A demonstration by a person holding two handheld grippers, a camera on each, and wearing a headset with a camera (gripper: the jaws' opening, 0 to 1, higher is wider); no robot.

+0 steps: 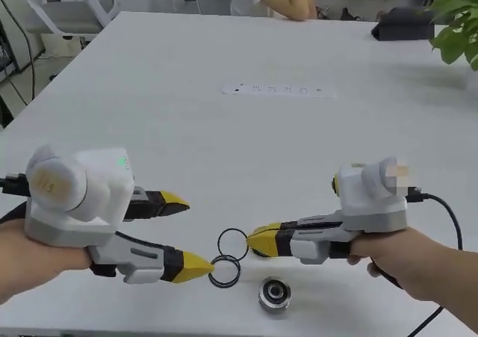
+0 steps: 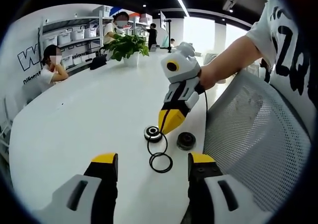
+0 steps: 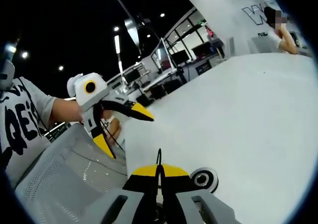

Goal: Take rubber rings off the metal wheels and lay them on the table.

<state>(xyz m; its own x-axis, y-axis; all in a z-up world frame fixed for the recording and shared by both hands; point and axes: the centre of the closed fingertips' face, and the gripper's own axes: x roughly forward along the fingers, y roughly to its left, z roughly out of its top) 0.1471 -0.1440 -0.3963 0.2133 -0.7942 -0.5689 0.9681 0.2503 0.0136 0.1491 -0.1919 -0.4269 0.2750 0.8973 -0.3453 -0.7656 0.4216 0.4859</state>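
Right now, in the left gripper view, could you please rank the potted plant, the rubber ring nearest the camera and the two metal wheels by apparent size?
1. potted plant, largest, though it stands farthest away
2. nearest rubber ring
3. metal wheels: these look alike, so I won't rank them against each other.

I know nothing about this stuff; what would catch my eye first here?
Two hand-held tools with yellow tips nearly meet low over a white table: the left tool gapes open, while the right tool is shut and seems to pinch a black rubber ring. A second ring and a shiny metal wheel lie beside it, nearer the person.
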